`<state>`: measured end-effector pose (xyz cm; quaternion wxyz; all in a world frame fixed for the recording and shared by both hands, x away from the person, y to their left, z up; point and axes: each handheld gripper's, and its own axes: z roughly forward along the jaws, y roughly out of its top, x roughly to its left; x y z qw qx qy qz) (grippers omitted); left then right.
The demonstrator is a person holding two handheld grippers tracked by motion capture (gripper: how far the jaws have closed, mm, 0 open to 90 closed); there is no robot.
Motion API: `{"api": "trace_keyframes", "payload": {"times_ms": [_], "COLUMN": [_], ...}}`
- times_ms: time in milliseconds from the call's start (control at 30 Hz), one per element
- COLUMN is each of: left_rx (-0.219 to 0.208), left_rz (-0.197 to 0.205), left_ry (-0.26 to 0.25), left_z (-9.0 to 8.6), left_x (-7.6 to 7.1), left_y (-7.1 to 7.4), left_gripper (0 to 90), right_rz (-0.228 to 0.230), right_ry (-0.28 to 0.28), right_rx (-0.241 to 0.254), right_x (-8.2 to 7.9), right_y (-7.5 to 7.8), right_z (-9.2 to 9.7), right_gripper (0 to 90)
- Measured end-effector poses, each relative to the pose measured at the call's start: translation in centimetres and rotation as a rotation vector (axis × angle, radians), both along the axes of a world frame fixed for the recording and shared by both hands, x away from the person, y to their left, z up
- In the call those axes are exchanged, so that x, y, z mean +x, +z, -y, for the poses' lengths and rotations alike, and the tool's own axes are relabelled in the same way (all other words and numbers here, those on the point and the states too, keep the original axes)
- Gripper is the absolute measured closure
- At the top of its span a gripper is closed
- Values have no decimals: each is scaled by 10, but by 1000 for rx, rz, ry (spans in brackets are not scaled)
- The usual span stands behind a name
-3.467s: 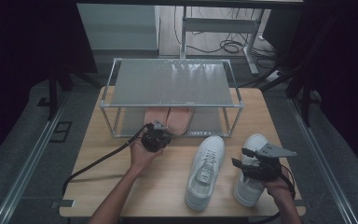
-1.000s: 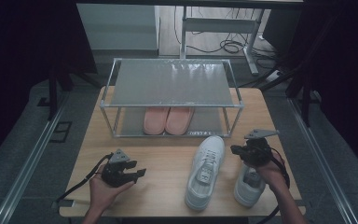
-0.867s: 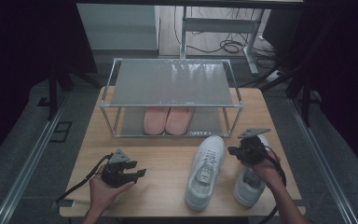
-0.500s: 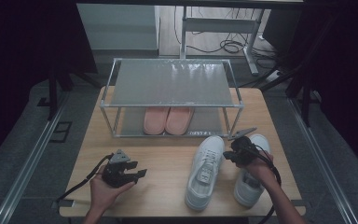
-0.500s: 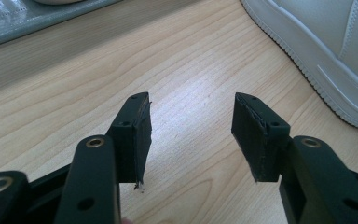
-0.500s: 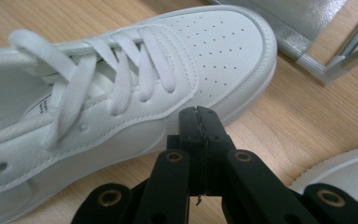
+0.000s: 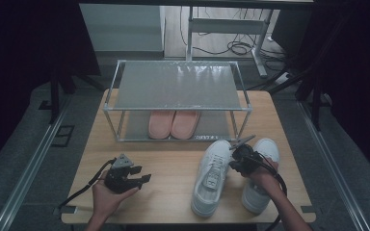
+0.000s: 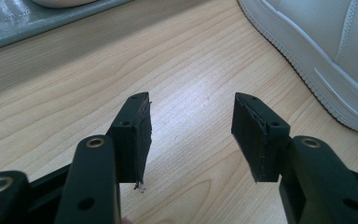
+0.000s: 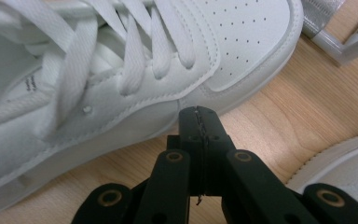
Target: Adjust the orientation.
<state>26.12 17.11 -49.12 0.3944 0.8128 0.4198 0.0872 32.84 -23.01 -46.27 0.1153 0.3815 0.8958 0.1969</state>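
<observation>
Two white sneakers lie on the wooden table: the left sneaker [image 7: 211,177] near the middle and the right sneaker [image 7: 260,176] beside it. My right gripper [image 7: 234,159] hovers between them, close to the left sneaker's side [image 9: 121,84], its jaws pressed together with nothing between them [image 9: 199,119]. My left gripper [image 7: 144,179] rests low at the table's front left, jaws wide apart and empty [image 8: 191,133], pointing toward the edge of a white sneaker [image 8: 326,51].
A metal-framed shoe rack [image 7: 178,86] with a frosted top stands at the back of the table [image 7: 173,163]; a pair of pink shoes [image 7: 173,124] sits on its lower shelf. Cables trail from both grippers toward the front edge.
My right gripper has moved left and down, from above the right sneaker into the gap beside the left sneaker. The left gripper has stayed put since a second ago.
</observation>
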Motion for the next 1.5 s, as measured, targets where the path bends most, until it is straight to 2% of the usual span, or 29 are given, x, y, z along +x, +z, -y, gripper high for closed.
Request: {"api": "trace_keyframes", "payload": {"times_ms": [367,467,800,1133,1500], "left_rx": [-5,-4,6,9,14], "left_rz": [-6,-8,-7,-5,-7], "left_ry": [-3,-2,-5,-3,-1], "left_z": [1,2,1,0,0], "left_x": [0,1,1,1,1], "left_y": [-1,-1,-1,-1,-2], "left_gripper": [481,481,481,481,481], "right_rz": [11,2,6,3,2], "right_ry": [4,4,53,101,119], "right_rx": [-35,-4,-3,28,58], "right_x": [0,1,5,6,6], "right_y": [0,-1,-1,-2,-4], "right_z": [-7,-9,-35,-59,-69], "right_gripper": [900,900,900,900,900]}}
